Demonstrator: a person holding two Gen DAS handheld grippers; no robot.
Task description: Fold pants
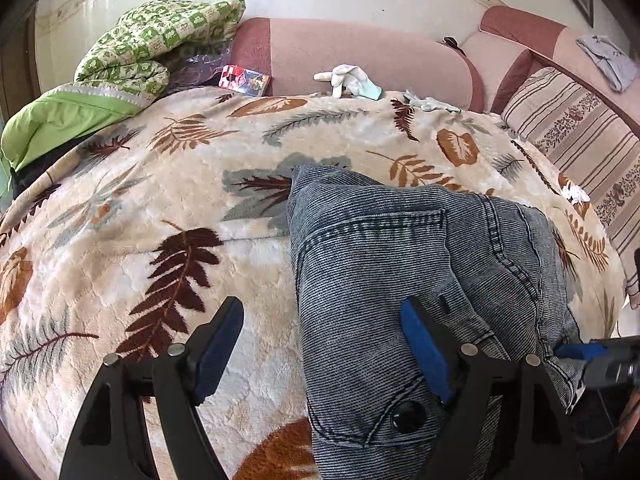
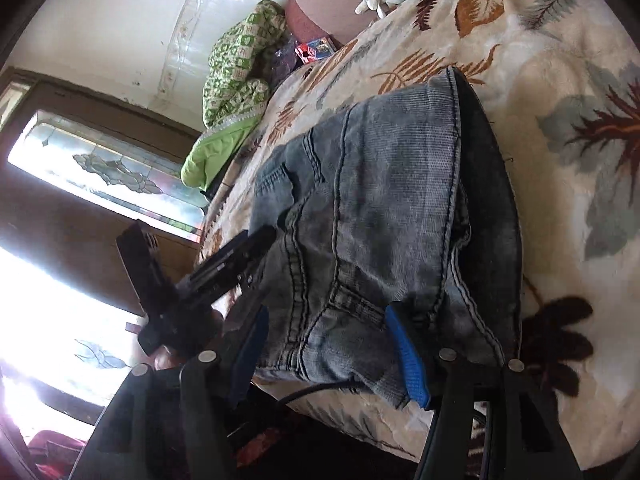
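Observation:
Folded grey-blue jeans lie on a cream blanket with a leaf print. My left gripper stands open and wide above their near end. Its left finger is over bare blanket and its right finger is over the denim by a dark button. In the right wrist view the jeans reach the blanket's near edge. There my right gripper is shut on the bunched waist end, with denim filling the gap between its blue pads. The left gripper shows beside it.
A green patterned quilt is piled at the far left. White gloves and a red packet lie along the pink sofa back. A striped cushion lies on the right. A bright glass door is beyond the bed.

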